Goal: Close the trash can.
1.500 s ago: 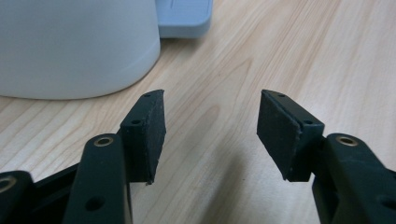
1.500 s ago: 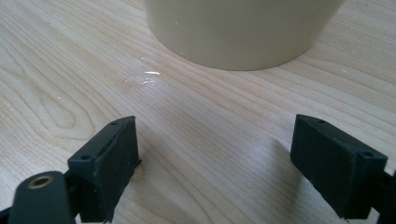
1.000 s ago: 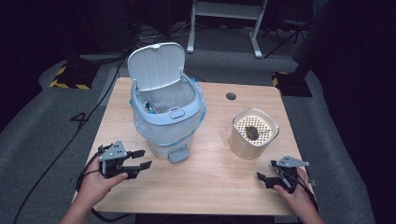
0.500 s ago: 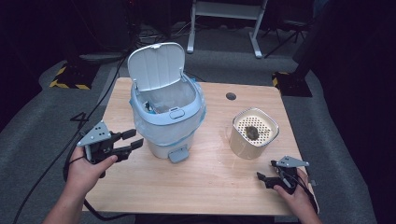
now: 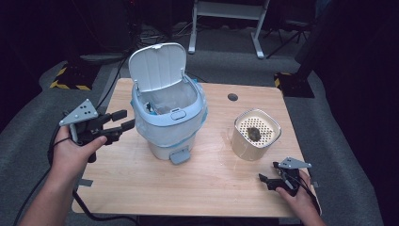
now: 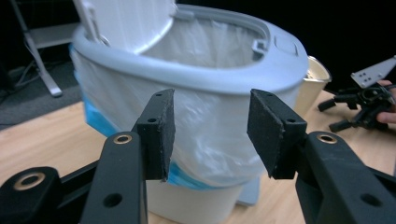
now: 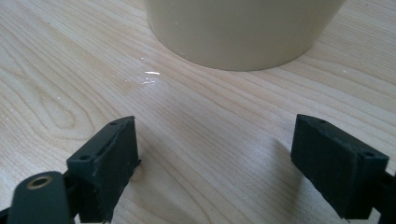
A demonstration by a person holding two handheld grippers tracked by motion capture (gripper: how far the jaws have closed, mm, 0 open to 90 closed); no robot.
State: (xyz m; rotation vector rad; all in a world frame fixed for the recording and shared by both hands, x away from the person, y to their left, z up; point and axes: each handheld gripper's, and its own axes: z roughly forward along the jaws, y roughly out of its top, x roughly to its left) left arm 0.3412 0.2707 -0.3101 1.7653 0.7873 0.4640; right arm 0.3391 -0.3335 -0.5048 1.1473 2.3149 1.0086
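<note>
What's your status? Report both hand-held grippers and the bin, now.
Left hand-held gripper open, raised beside the pale blue lidded plastic bin. Bin lid up. Right hand-held gripper open, low on the light wooden table near the cream perforated-top container. Nothing between.

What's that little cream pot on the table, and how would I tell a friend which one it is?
Start at the wooden table and find the big pale blue bin with its lid up. To the right of it stands the cream container, shorter than the bin. Its top is a perforated insert with a dark lump lying on it, while the bin is lined with a plastic bag.
</note>
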